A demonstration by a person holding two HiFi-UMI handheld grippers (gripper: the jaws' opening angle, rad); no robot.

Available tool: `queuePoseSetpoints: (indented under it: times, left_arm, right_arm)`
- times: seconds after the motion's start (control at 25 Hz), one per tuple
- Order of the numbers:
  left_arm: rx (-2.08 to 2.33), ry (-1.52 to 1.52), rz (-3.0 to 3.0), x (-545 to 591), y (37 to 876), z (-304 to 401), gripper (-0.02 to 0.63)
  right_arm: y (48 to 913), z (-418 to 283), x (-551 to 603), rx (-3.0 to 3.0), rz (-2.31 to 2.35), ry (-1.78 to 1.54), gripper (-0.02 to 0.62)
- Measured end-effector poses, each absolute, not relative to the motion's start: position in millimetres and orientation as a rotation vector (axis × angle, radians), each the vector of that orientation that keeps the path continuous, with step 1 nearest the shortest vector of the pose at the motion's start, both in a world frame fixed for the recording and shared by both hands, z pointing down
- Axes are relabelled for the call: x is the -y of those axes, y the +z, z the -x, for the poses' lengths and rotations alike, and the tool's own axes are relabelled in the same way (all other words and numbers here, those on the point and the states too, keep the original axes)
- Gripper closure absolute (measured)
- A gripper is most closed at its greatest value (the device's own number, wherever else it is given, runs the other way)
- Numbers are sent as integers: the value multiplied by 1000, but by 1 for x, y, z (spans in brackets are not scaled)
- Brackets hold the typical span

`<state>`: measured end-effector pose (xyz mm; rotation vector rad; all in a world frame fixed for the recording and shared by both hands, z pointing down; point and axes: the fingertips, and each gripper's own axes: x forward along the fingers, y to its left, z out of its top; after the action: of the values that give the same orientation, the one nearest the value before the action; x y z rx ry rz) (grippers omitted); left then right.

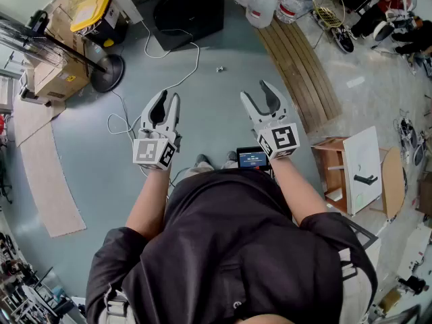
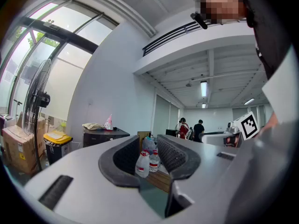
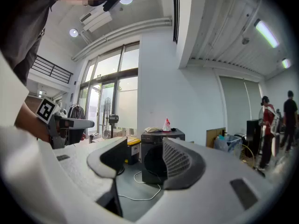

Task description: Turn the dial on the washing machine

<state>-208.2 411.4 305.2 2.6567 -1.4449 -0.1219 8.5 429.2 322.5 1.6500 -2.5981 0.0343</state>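
The dark washing machine (image 1: 182, 5) stands on the grey floor well ahead of me; its dial cannot be made out. In the right gripper view the same machine (image 3: 156, 160) shows between the jaws, far off, with a cloth and a small red-and-white pack on its top. My left gripper (image 1: 167, 98) is held out at waist height, its jaws a little apart and empty. My right gripper (image 1: 256, 92) is level with it and open wider, also empty. In the left gripper view the left gripper (image 2: 149, 154) points at distant water bottles (image 2: 145, 160).
A white cable (image 1: 177, 73) trails across the floor from the machine. At the left are a standing fan (image 1: 101, 69), cardboard boxes (image 1: 57, 76) and a yellow-lidded bin (image 1: 94, 11). Wooden planks (image 1: 300, 66), water bottles (image 1: 270, 2) and a small wooden stand (image 1: 347, 171) lie at the right.
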Motion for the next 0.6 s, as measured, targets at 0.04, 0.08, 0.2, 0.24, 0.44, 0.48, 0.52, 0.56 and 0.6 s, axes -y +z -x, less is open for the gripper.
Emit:
queuePoseSetpoints:
  times: [0.04, 0.08, 0.2, 0.24, 0.44, 0.48, 0.52, 0.56, 0.6]
  left_arm:
    - [1445, -125, -2659, -412, 305, 208, 492]
    - [1443, -126, -2660, -414, 305, 208, 492]
    - [1427, -116, -2650, -422, 312, 207, 492]
    - [1418, -117, -2645, -425, 314, 206, 492]
    - [1370, -162, -2627, -433, 313, 200, 492]
    - [1375, -163, -2630, -434, 312, 199, 492]
    - [1382, -164, -2630, -433, 312, 199, 492]
    - [1388, -165, -2628, -433, 312, 199, 493]
    - [1391, -168, -2625, -433, 311, 198, 492]
  right_arm:
    - [323, -9, -430, 2599, -1651, 34, 357]
    - [323, -9, -431, 2599, -1653, 34, 357]
    - [325, -10, -437, 2594, -1662, 49, 357]
    - [325, -10, -439, 2596, -1662, 53, 357]
    - [314, -16, -447, 2619, -1672, 16, 357]
    - [312, -17, -447, 2620, -1683, 11, 357]
    - [310, -19, -448, 2621, -1694, 7, 357]
    - [308, -21, -448, 2624, -1702, 4, 357]
    - [307, -22, -449, 2626, -1705, 1, 357]
